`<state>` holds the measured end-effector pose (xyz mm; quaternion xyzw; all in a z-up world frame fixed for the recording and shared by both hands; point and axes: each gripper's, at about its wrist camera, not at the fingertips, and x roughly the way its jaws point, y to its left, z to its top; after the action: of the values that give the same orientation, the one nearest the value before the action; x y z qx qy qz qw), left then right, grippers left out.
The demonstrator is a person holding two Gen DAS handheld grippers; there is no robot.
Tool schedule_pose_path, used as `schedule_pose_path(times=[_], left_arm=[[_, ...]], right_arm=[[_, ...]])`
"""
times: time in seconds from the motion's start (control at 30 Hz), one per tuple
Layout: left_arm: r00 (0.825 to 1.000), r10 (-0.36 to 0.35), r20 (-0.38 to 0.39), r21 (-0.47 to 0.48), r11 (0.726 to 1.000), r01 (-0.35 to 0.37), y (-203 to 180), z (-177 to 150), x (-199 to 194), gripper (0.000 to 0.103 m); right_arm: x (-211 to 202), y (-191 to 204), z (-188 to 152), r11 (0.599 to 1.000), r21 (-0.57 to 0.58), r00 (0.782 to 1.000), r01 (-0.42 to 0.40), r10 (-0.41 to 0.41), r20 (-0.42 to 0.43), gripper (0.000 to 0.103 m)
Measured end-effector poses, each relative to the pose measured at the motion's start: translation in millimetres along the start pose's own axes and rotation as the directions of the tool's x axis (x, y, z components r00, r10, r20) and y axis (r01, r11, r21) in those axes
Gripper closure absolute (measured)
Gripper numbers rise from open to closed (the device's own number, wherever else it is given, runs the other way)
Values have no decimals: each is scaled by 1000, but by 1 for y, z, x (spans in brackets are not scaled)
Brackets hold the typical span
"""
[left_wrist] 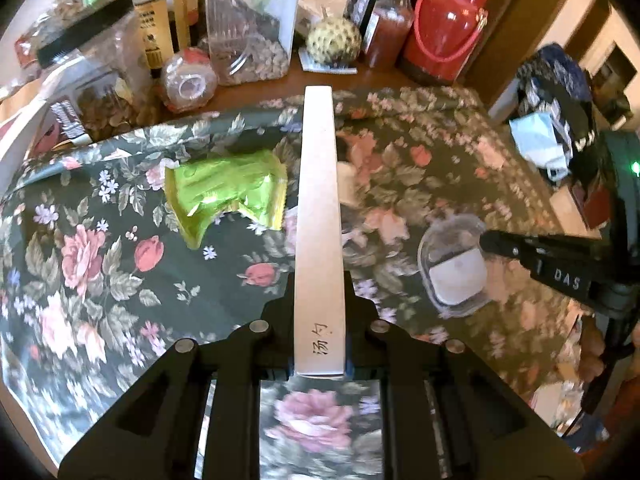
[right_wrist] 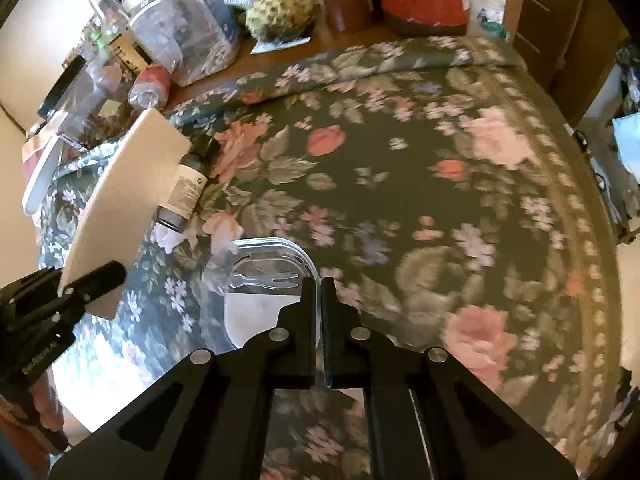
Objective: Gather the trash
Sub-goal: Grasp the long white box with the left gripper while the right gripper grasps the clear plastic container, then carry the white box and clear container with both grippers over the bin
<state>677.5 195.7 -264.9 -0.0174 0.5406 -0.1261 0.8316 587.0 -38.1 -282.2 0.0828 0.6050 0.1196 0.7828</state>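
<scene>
Left gripper (left_wrist: 320, 292) clamped on flat beige box (left_wrist: 319, 216), long edge seen end-on, printed characters near the held end; box raised over floral tablecloth (left_wrist: 100, 272). Right gripper (right_wrist: 319, 292) pinched tight on rim of clear plastic container (right_wrist: 264, 280), jaws nearly meeting with only the thin wall between; white piece showing inside, fork-shaped relief moulded in the clear top. Same container seen from left wrist view just beside the right gripper's tip, over the cloth. Crumpled green wrapper (left_wrist: 226, 192) lying loose on cloth left of the box, untouched. Small dark bottle (right_wrist: 188, 188) with pale label on its side beside the box in right wrist view. Beyond cloth edge, on bare wood: square clear jar (left_wrist: 250, 28) holding brownish bits and packets, black-lidded jar (left_wrist: 96, 80) with tan pieces, red thermos (left_wrist: 448, 24), red-capped sauce bottle (left_wrist: 390, 24), knobbly green fruit (left_wrist: 334, 42)
</scene>
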Motion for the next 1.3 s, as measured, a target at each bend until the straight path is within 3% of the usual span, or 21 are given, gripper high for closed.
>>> schedule_pose_path(times=[0.27,0.37,0.7,0.93,1.3], left_arm=[[993,35,109,-52,998,-29,-39,4,-40,87],[985,65,162,-77,996,-53,-58,0,-61,87],[937,187,294,-213,969,-126,-121,-37,-130,87],[902,229,366,-234,961,-149,-156,-63,-177,87],[850,201,487,-176,976,-129,-179,-121,-241,87]], right_arm=[[-65,-24,-15,998,-62,994,-9,16,105,101],[-83,-12,-5,995,-97,988,-16,31,149,101],[-153,-30,-12,974,-224,954,-46,110,280,101],[-207,-32,-27,952,-297,921,-70,175,347,101],[-265,-10,-90,948,-313,872,-64,206,444,101]])
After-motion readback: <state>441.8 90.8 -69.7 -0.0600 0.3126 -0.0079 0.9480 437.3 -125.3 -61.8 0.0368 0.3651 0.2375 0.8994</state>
